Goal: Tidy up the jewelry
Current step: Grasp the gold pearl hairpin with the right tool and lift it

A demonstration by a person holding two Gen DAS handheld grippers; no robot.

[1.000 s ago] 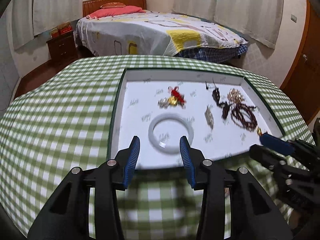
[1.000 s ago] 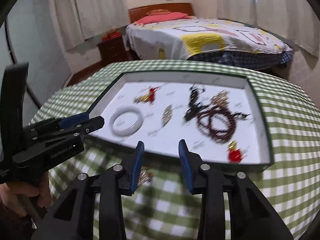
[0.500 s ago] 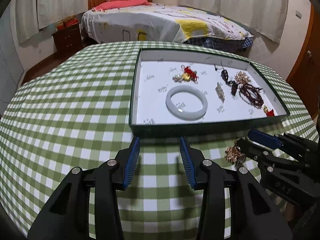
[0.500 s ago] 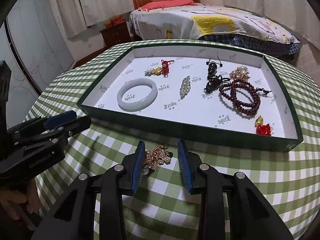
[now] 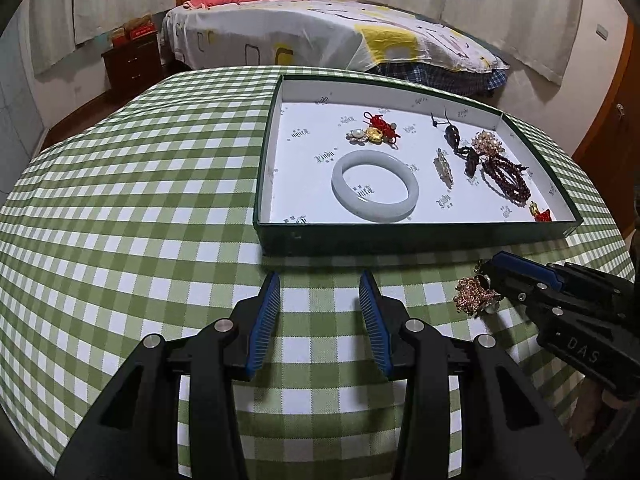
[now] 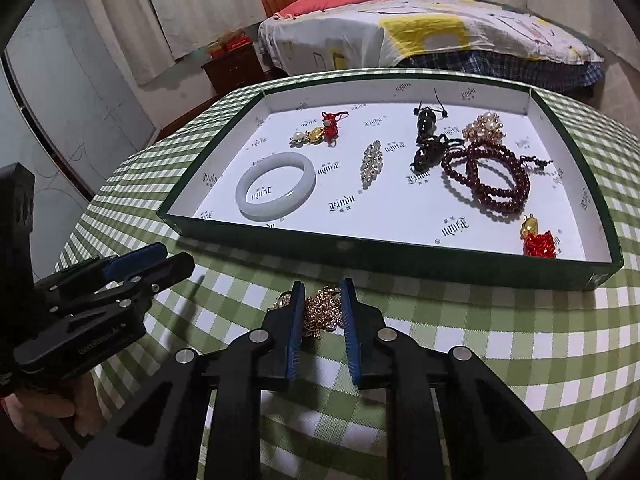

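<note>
A gold chain piece (image 6: 323, 314) lies on the checked tablecloth just in front of the green tray (image 6: 384, 260). My right gripper (image 6: 322, 296) is open around it, one finger on each side, not closed on it. The chain (image 5: 474, 295) and right gripper (image 5: 494, 270) also show in the left wrist view. My left gripper (image 5: 319, 288) is open and empty over the cloth before the tray (image 5: 360, 236). The tray holds a white jade bangle (image 6: 275, 185), a dark red bead string (image 6: 488, 182), a crystal brooch (image 6: 371, 163), black pendants (image 6: 427, 140) and red knot charms (image 6: 540, 240).
The round table has a green-and-white checked cloth (image 5: 120, 208) that curves down at its edges. A bed (image 5: 320, 36) and a wooden nightstand (image 5: 132, 60) stand behind the table. A person's hand (image 6: 44, 412) holds the left gripper at the lower left.
Both grippers have drawn back from over the tray to the cloth in front of it. The right gripper has come down around the gold chain and its fingers have narrowed.
</note>
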